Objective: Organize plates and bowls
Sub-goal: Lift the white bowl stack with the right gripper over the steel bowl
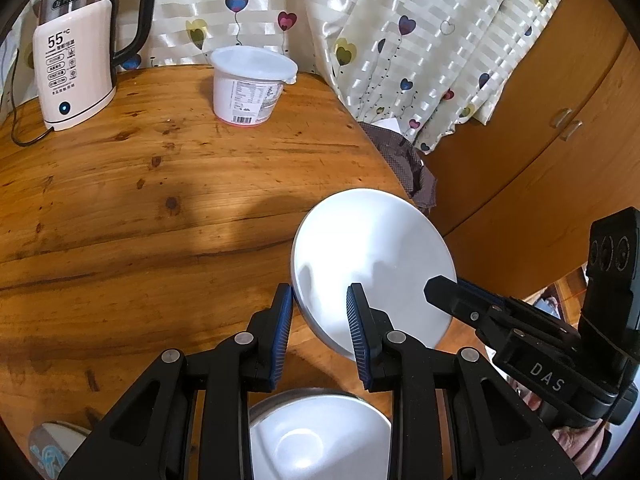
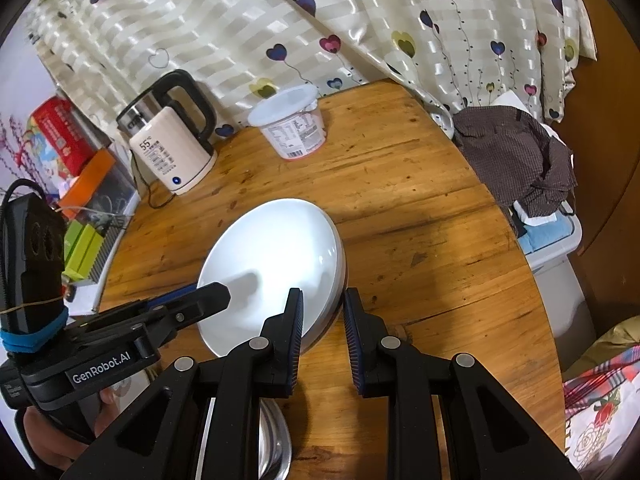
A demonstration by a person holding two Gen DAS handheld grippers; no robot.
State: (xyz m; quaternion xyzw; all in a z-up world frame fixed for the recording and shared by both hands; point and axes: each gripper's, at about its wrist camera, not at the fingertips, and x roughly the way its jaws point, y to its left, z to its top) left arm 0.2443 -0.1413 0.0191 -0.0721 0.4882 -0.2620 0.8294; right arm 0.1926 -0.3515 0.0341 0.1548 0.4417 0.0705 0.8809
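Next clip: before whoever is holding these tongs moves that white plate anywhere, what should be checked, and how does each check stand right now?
1. Left tongs straddle the white plate rim: ok.
2. Right tongs straddle the rim on the other side: ok.
3. Both tongs pinching firmly: cannot tell; gaps show beside the rim in each wrist view.
4. Plate level: not ok, it is steeply tilted.
5. White bowl sits inside the metal dish below the tongs: ok.
6. Kettle and lidded tub stand well apart from the plate: ok.
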